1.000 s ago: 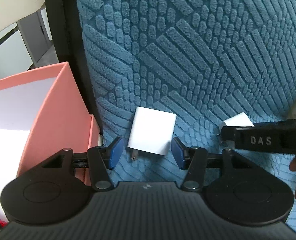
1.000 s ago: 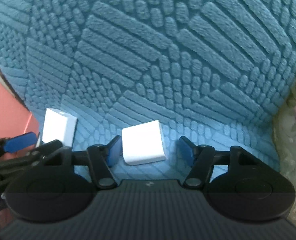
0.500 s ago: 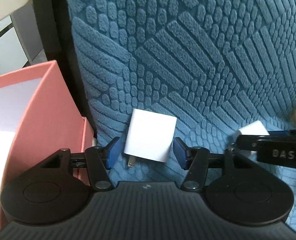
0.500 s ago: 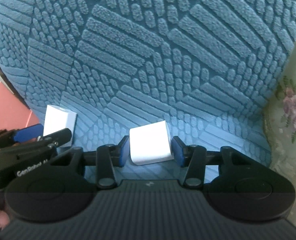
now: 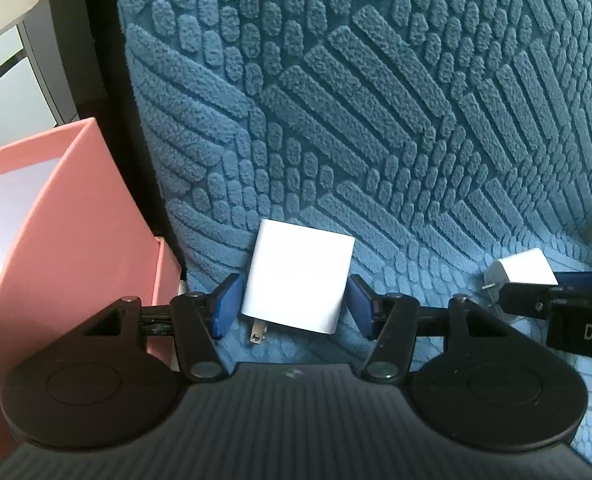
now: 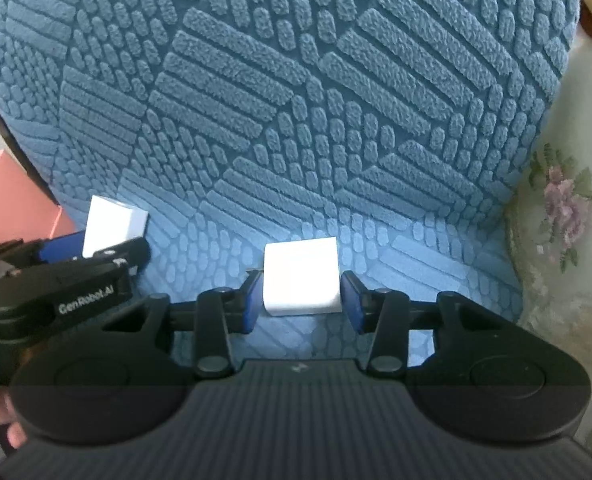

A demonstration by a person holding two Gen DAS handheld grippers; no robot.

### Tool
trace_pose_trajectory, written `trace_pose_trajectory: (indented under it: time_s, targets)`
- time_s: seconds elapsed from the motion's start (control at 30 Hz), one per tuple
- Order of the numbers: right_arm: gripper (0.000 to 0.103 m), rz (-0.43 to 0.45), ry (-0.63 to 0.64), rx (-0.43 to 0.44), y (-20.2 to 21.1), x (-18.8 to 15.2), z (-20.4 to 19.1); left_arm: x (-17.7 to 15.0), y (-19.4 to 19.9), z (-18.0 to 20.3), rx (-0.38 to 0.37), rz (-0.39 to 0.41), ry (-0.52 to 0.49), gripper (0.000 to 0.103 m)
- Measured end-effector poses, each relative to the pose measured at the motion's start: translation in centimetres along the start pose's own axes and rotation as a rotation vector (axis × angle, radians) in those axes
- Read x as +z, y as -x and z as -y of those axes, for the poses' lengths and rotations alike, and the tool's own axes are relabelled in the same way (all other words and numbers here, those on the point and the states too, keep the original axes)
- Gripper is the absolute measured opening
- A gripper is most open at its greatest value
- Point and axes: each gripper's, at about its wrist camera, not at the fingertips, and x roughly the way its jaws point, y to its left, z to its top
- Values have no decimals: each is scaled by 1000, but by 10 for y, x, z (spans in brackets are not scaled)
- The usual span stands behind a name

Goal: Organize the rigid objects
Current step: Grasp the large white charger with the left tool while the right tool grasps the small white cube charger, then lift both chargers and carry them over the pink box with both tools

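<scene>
A flat white plug charger (image 5: pixel 300 276) lies on the blue textured cushion (image 5: pixel 376 120), its metal prongs pointing toward me. My left gripper (image 5: pixel 292 312) is open and straddles it, with a slim gap at each blue pad. In the right wrist view a white charger cube (image 6: pixel 301 276) sits between the blue pads of my right gripper (image 6: pixel 302 304), which is shut on its two sides. The flat charger (image 6: pixel 112 224) and the left gripper's fingers (image 6: pixel 96 256) show at that view's left. The cube (image 5: pixel 524 268) appears at the right of the left wrist view.
A pink open box (image 5: pixel 76 220) with a pale inside stands just left of the cushion, beside a dark chair frame (image 5: pixel 96 40). Floral fabric (image 6: pixel 564 240) borders the cushion on the right. A person's hand (image 6: pixel 12 432) shows at the lower left.
The right gripper's pads have closed in onto the cube. The left gripper has sunk closer around the flat charger, with its pads a little wider apart.
</scene>
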Motion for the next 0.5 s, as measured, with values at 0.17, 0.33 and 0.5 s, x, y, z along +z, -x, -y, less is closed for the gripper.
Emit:
trace_pose_trajectory:
  time_s: [0.17,0.33,0.5]
  targets:
    - [53,21,-16,32,-14,2,2,-1,-8,7,-5,3,11,61]
    - [50,14,-31,33,-14,2,8,-2,-11,2,-26,-3,50,60]
    - [50,5,-52,24,-1,-5,15,-4,-14,-7,-83,-28,138,59]
